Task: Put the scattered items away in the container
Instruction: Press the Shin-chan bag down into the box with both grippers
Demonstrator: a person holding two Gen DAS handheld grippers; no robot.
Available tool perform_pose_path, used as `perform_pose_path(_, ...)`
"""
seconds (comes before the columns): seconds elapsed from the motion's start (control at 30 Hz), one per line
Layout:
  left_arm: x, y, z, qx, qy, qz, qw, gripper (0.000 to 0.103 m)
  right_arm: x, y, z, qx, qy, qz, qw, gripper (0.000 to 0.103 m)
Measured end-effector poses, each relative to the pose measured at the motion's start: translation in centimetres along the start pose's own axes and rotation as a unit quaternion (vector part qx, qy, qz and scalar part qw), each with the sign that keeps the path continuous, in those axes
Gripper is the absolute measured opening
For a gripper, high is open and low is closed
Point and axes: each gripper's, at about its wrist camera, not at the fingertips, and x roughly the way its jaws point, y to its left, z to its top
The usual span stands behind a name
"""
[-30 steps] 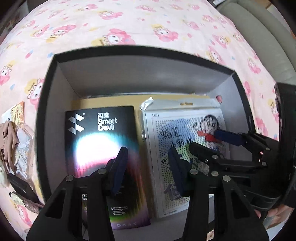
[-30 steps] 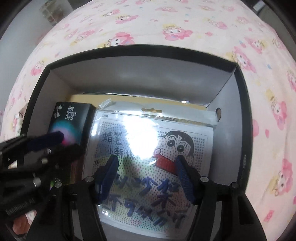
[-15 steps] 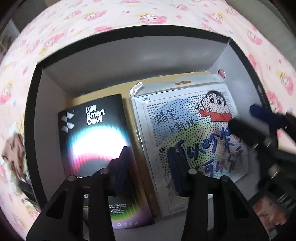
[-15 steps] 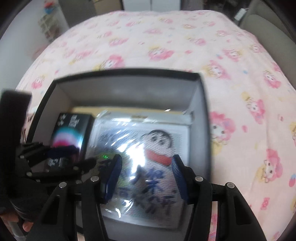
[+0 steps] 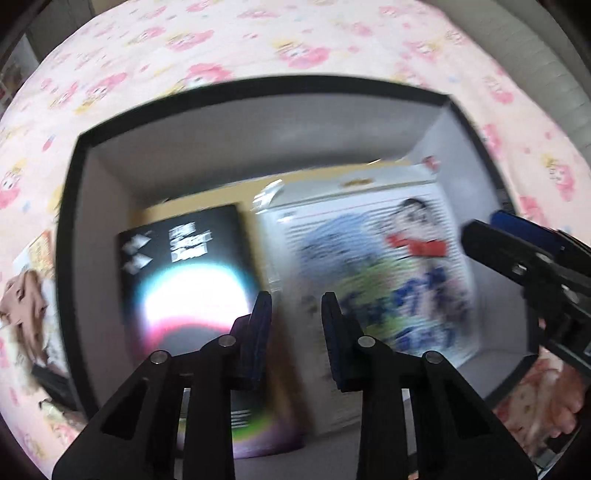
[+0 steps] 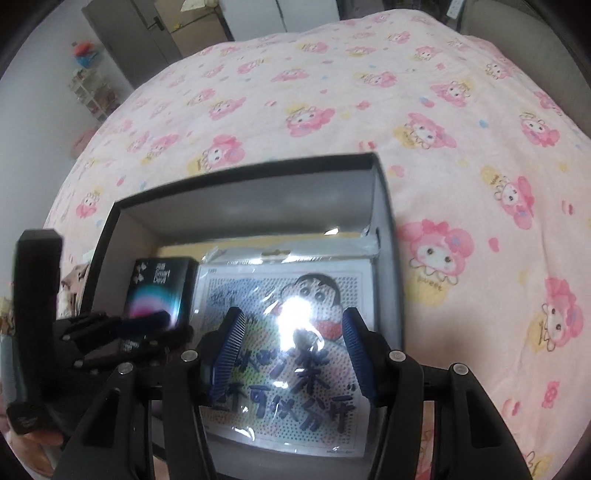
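Observation:
A black box with grey inner walls (image 5: 92,229) (image 6: 384,221) sits on the bed. Inside lie a black "Smart Devil" package (image 5: 188,273) (image 6: 159,291) on the left and a clear-wrapped cartoon bead-art pack (image 5: 369,273) (image 6: 295,332) on the right. My left gripper (image 5: 295,332) hangs over the box between the two items, open and empty. My right gripper (image 6: 291,354) is open and empty above the bead-art pack. Each gripper shows in the other's view, the right one (image 5: 517,251) and the left one (image 6: 122,332).
The bed has a pink cartoon-print cover (image 6: 406,110). Loose items lie left of the box: a beige cloth bundle (image 5: 26,295) and small packets (image 5: 37,251). A grey headboard or sofa edge (image 5: 554,92) is at the right. Room furniture (image 6: 147,33) stands beyond the bed.
Both grippers have pulled back and up from the box. The right gripper has risen so more bed shows. The left wrist view is now motion-blurred. Both jaws stay open.

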Motion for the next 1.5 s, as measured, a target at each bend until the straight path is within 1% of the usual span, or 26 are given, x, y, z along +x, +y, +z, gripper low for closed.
perform_pose_path(0.13,0.5,-3.7,0.1,0.043,0.001,-0.056,0.9975,0.028,-0.7,-0.3,0.2,0.004,-0.019,-0.016,1.0,0.051)
perform_pose_path(0.23,1.6,-5.7,-0.3,0.069,0.005,-0.061,0.9957,0.028,-1.0,-0.6,0.1,0.008,-0.018,-0.015,1.0,0.05)
perform_pose_path(0.27,2.3,-5.9,-0.2,0.064,0.019,-0.059,0.996,0.028,-0.8,-0.5,0.0,0.005,-0.015,-0.014,1.0,0.049)
perform_pose_path(0.3,3.2,-5.8,-0.2,0.054,0.041,-0.05,0.9964,0.026,-0.5,-0.4,-0.3,0.002,-0.009,-0.026,1.0,0.048)
perform_pose_path(0.33,3.5,-5.5,-0.1,0.047,0.046,-0.05,0.9966,0.026,-0.3,-0.3,-0.6,-0.001,-0.007,-0.03,1.0,0.048)
perform_pose_path(0.37,3.6,-5.2,-0.2,0.044,0.049,-0.051,0.9965,0.024,-0.2,-0.1,-0.6,-0.008,-0.009,-0.034,0.999,0.048)
perform_pose_path(0.4,3.6,-5.1,-0.3,0.043,0.051,-0.043,0.9969,0.021,-0.1,0.3,-0.6,-0.015,-0.007,-0.033,0.999,0.048)
perform_pose_path(0.47,3.6,-4.6,-0.7,0.042,0.055,-0.012,0.9976,0.018,0.0,1.1,-0.7,-0.024,-0.006,-0.026,0.999,0.048)
perform_pose_path(0.5,3.6,-4.3,-0.9,0.042,0.055,-0.009,0.9976,0.017,0.1,1.7,-0.8,-0.037,-0.006,-0.031,0.999,0.048)
perform_pose_path(0.57,3.6,-3.5,-1.4,0.038,0.059,-0.003,0.9975,0.017,0.5,2.8,-1.1,-0.061,-0.004,-0.028,0.998,0.048)
perform_pose_path(0.6,3.6,-3.1,-1.6,0.034,0.062,0.005,0.9975,0.017,0.8,3.4,-1.4,-0.07,0.003,-0.019,0.997,0.048)
perform_pose_path(0.63,3.6,-2.5,-1.8,0.029,0.062,0.003,0.9976,0.017,1.0,3.8,-1.6,-0.078,0.01,-0.012,0.997,0.048)
perform_pose_path(0.67,3.6,-2.1,-2.0,0.025,0.062,-0.007,0.9978,0.014,1.3,4.4,-1.9,-0.091,0.018,-0.007,0.996,0.048)
perform_pose_path(0.77,3.4,-1.5,-2.6,0.012,0.053,-0.032,0.998,0.016,2.1,4.5,-2.0,-0.091,0.034,-0.002,0.995,0.049)
perform_pose_path(0.8,3.4,-1.3,-2.8,0.006,0.05,-0.036,0.9981,0.02,2.6,4.2,-2.0,-0.085,0.043,-0.011,0.995,0.049)
perform_pose_path(0.87,3.4,-0.8,-2.9,-0.009,0.036,-0.033,0.9988,0.022,3.6,3.4,-2.0,-0.074,0.06,-0.038,0.995,0.049)
perform_pose_path(0.9,3.4,-0.5,-2.9,-0.013,0.032,-0.034,0.9988,0.023,3.8,3.3,-2.1,-0.08,0.058,-0.052,0.994,0.049)
perform_pose_path(0.97,3.6,-0.1,-2.9,-0.023,0.027,-0.043,0.9984,0.025,4.0,3.6,-2.3,-0.094,0.061,-0.063,0.992,0.051)
perform_pose_path(1.07,3.5,0.5,-2.4,-0.032,0.012,-0.044,0.9985,0.026,4.7,4.4,-2.5,-0.12,0.074,-0.082,0.987,0.055)
perform_pose_path(1.13,3.5,0.8,-1.8,-0.04,0.003,-0.048,0.998,0.03,5.1,4.8,-2.3,-0.131,0.079,-0.092,0.984,0.059)
perform_pose_path(1.2,3.7,0.9,-1.2,-0.046,-0.001,-0.056,0.9974,0.032,5.4,4.8,-1.8,-0.133,0.086,-0.088,0.983,0.059)
perform_pose_path(1.27,4.2,1.1,-0.1,-0.049,-0.004,-0.054,0.9973,0.034,5.4,4.6,-1.3,-0.125,0.087,-0.076,0.985,0.059)
perform_pose_path(1.37,4.9,2.4,2.4,-0.053,-0.004,-0.048,0.9974,0.034,4.1,4.5,-0.8,-0.11,0.074,-0.02,0.991,0.059)
perform_pose_path(1.43,5.2,2.4,2.5,-0.056,-0.005,-0.052,0.9971,0.034,3.4,4.8,-0.8,-0.121,0.057,-0.005,0.991,0.059)
perform_pose_path(1.47,5.3,2.5,2.6,-0.058,-0.004,-0.052,0.997,0.034,3.5,4.9,-0.8,-0.123,0.058,0.001,0.991,0.059)
perform_pose_path(1.5,5.0,2.7,2.6,-0.059,-0.003,-0.052,0.9969,0.034,3.9,4.8,-0.9,-0.117,0.071,0.011,0.991,0.059)
